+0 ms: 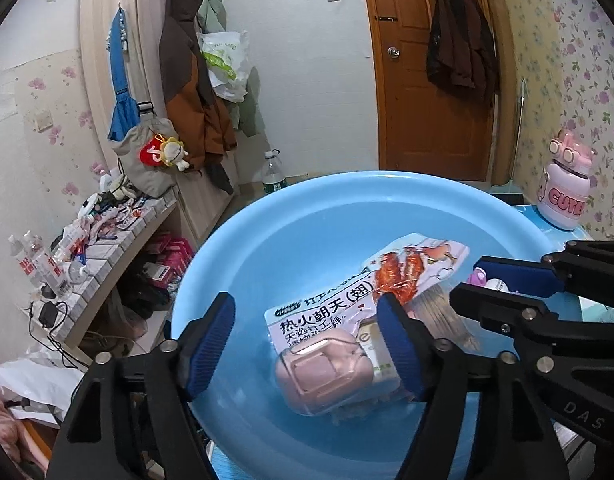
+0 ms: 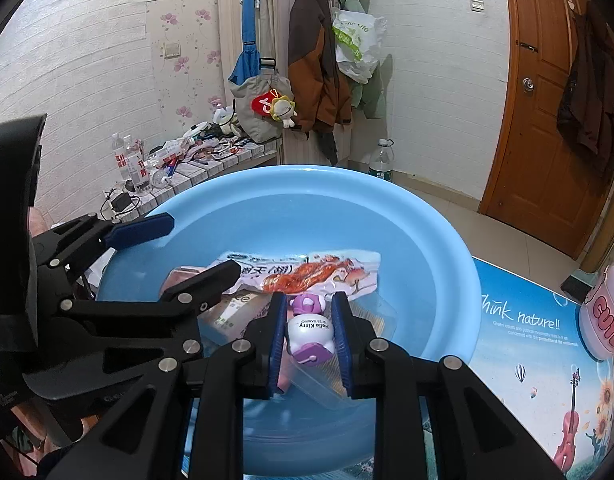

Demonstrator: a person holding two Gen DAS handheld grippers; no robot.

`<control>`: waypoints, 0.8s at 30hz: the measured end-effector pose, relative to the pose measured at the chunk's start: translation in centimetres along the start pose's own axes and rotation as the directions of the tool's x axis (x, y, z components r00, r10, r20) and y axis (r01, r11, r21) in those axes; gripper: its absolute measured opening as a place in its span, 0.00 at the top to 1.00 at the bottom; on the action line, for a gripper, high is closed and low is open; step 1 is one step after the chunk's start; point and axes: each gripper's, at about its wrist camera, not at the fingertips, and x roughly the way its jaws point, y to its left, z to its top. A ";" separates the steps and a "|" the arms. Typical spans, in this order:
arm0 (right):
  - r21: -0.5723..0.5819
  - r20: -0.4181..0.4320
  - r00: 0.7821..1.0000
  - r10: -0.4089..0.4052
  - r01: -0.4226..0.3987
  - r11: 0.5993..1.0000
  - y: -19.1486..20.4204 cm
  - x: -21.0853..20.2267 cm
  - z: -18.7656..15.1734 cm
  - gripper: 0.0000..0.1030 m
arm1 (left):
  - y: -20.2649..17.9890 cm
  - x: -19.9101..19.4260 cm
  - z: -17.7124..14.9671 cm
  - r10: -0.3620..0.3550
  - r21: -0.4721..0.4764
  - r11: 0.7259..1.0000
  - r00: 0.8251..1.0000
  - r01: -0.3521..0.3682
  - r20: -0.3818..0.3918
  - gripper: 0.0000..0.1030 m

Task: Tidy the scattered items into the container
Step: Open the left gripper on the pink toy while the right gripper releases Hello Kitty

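One light blue basin [image 1: 235, 240] sits on the worktop [image 2: 519, 320], its near rim cut off behind both claws. Inside it lie one snack packet [image 1: 327, 312] printed with red chicken wings, one pink earbud case [image 1: 323, 372] in a clear cover resting on the packet's near end, and a clear flat box [image 2: 367, 316] whose contents are hard to make out — most of it is hidden under the claws. The left claw [image 1: 307, 348] hangs over the basin with its jaws spread wide, gripping nothing; the earbud case lies below the gap, free of the pads. The right claw [image 2: 309, 336] is clamped on one small white-and-purple Hello Kitty figure [image 2: 309, 330], held above the basin's contents. One pink bottle [image 1: 563, 184] stands on the worktop beyond the basin — partly cropped in the right wrist view.
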 end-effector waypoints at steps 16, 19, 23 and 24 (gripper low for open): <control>-0.042 -0.010 0.999 -0.038 0.037 0.998 0.0 0.2 -0.4 0.77 | 1.1 -0.5 -0.1 0.021 0.001 1.000 0.999 -0.021 0.027 0.12; -0.049 -0.010 0.999 -0.045 0.045 0.998 0.2 0.2 -0.5 0.76 | 1.1 -0.5 -0.2 0.030 0.003 1.000 0.999 -0.030 0.027 0.10; -0.066 -0.010 0.999 -0.048 0.047 0.997 0.5 0.2 -0.7 0.72 | 1.3 -0.5 -0.2 0.029 0.000 1.000 0.999 -0.029 0.027 0.10; -0.066 -0.010 0.999 -0.046 0.046 0.997 0.6 0.3 -0.6 0.71 | 1.3 -0.5 -0.2 0.029 -0.002 1.000 0.999 -0.029 0.027 0.10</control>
